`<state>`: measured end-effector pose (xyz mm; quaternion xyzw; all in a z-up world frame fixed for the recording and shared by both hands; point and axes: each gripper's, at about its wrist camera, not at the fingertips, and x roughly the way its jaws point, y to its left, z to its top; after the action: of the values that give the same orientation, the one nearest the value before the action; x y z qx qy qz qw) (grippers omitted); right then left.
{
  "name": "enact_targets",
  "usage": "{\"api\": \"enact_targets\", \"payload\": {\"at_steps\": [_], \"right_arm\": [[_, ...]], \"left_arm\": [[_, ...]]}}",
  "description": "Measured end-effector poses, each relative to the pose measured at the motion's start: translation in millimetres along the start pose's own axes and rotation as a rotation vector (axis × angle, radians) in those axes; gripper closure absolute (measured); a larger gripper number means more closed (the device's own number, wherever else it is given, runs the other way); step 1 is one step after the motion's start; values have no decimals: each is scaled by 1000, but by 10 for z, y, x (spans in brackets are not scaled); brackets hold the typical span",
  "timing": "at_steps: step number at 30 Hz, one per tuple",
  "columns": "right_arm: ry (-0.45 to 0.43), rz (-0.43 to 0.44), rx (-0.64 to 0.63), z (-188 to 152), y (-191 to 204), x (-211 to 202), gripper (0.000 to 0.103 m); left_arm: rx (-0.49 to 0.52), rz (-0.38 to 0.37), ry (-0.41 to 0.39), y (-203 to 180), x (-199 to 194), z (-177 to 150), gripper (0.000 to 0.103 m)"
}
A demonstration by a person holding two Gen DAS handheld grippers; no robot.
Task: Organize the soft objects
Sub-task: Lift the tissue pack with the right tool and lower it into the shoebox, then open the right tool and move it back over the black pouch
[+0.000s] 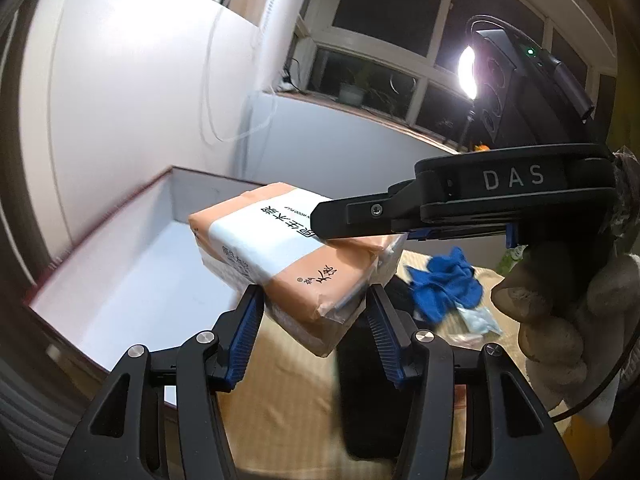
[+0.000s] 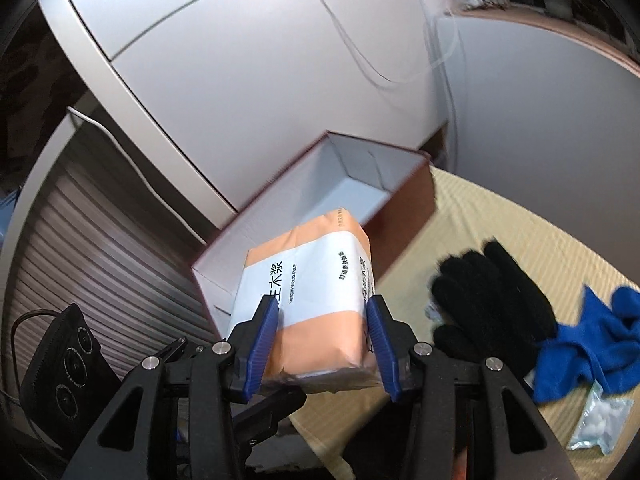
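Observation:
An orange and white tissue pack (image 1: pixel 296 252) hangs in the air above the table, near the open box (image 1: pixel 132 264). My left gripper (image 1: pixel 314 310) is shut on its near end. My right gripper (image 2: pixel 324 320) is shut on the same pack (image 2: pixel 316 304), with its blue pads on both sides. In the left wrist view the right gripper's black fingers (image 1: pixel 360 218) come in from the right onto the pack. The box (image 2: pixel 360 196) has a white inside and dark red outer walls and lies just beyond the pack.
A black glove (image 2: pixel 492 300), a blue cloth (image 2: pixel 592 340) and a clear bag of cotton balls (image 2: pixel 600 420) lie on the beige mat (image 2: pixel 500 216) at the right. A white cabinet stands behind the box. A window with a bright lamp (image 1: pixel 468 72) is at the far right.

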<state>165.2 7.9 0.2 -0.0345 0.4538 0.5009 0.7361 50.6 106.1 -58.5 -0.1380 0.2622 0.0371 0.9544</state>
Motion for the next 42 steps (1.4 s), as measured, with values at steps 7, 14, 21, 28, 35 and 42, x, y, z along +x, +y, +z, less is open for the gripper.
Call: {"api": "enact_targets", "payload": {"at_steps": [7,14,21,28,35,42], "right_arm": [[-10,22,-43,260,333,395,61],[26,60,-8,388,398,910,61],[53,65,17,419,387,1172,61],[63,34,18,383,358,1235,61],[29,21,34,296,207,973,58],[-21,-21,77,108,-67,558,43]], "left_arm": [[20,80,7,390,28,88,51],[29,142,56,690,188,66,51],[50,188,86,778,284,27,51],[49,277,101,961,374,68,51],[16,273,69,985,199,58,51],[-5,227,49,870,71,84,51]]}}
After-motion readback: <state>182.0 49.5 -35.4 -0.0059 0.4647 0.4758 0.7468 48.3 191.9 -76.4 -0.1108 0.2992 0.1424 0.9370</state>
